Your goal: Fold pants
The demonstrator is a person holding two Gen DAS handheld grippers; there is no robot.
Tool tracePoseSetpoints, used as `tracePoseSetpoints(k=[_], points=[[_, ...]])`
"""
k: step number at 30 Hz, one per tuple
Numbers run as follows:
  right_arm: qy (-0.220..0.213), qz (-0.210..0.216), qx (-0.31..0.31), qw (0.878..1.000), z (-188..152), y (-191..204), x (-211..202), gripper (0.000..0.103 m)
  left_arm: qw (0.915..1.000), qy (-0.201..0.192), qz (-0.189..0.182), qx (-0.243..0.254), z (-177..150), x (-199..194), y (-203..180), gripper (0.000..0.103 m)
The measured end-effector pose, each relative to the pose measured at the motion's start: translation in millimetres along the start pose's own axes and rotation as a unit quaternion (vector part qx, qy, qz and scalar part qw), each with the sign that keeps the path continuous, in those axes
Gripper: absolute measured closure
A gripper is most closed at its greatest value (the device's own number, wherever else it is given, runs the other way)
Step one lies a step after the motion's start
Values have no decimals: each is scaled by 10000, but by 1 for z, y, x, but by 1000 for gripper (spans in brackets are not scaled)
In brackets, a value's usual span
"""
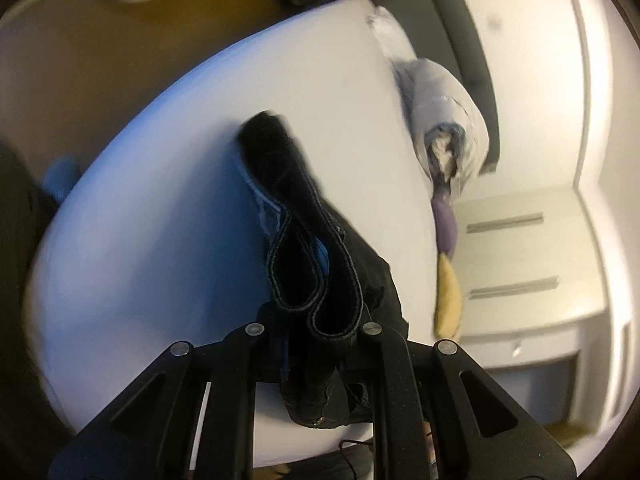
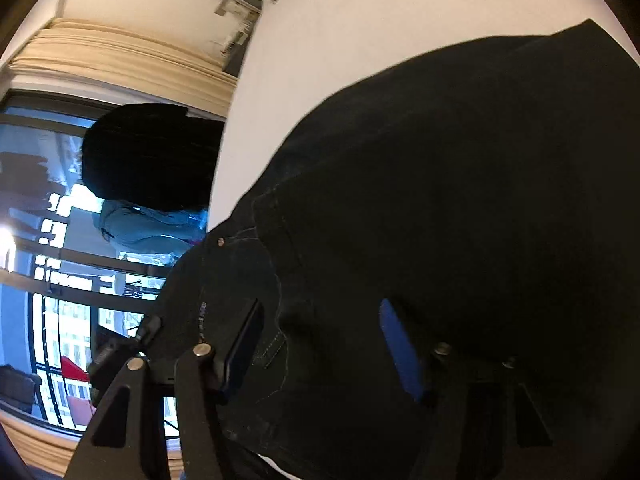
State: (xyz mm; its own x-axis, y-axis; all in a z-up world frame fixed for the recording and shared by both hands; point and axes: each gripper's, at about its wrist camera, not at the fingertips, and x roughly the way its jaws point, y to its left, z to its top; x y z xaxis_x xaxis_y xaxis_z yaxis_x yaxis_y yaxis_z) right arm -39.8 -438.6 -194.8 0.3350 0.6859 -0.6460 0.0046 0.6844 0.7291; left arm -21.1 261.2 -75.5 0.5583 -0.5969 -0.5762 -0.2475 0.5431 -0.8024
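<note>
Black pants lie on a white bed. In the left wrist view my left gripper is shut on the stacked leg hems, which stand up between its fingers, and the legs trail away across the bed. In the right wrist view the pants' waist part with a rivet and pocket seams fills the frame. My right gripper has its blue pads wide apart, with the cloth lying between and over them; I cannot tell if it grips.
A crumpled white duvet with a pillow lies along the bed's far edge. A white drawer cabinet stands beyond it. A large window and a dark shape show beside the bed in the right wrist view.
</note>
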Motion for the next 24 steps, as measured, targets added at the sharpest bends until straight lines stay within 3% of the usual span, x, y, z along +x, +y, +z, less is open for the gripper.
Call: tracePoseSetpoints(k=[4, 7, 10, 12, 16, 18, 21, 24], points=[[-262, -29, -294, 9992, -11, 4, -1, 38, 9923, -4, 215, 1224, -4, 4, -86, 90], [-347, 134, -241, 9990, -10, 4, -8, 37, 9707, 76, 427, 2363, -26, 37, -163, 89], [-734, 705, 446, 9938, -1, -17, -42, 35, 9503, 380, 460, 3057, -63, 88, -211, 89], [-1045, 831, 569, 9894, 4, -30, -72, 30, 9361, 640, 629, 3400, -93, 125, -224, 89], [-927, 1295, 619, 9853, 6, -42, -104, 23, 8985, 1142, 1090, 4095, -157, 177, -216, 89], [-783, 1226, 417, 9885, 3, -36, -108, 16, 8812, 1336, 1185, 4377, -181, 192, -214, 89], [-418, 1092, 158, 9930, -2, -23, -99, 16, 8534, 1335, 1298, 4869, -207, 202, -224, 89], [-258, 819, -170, 9962, -6, -8, -95, 16, 8386, 1243, 1415, 5112, -216, 213, -234, 89]])
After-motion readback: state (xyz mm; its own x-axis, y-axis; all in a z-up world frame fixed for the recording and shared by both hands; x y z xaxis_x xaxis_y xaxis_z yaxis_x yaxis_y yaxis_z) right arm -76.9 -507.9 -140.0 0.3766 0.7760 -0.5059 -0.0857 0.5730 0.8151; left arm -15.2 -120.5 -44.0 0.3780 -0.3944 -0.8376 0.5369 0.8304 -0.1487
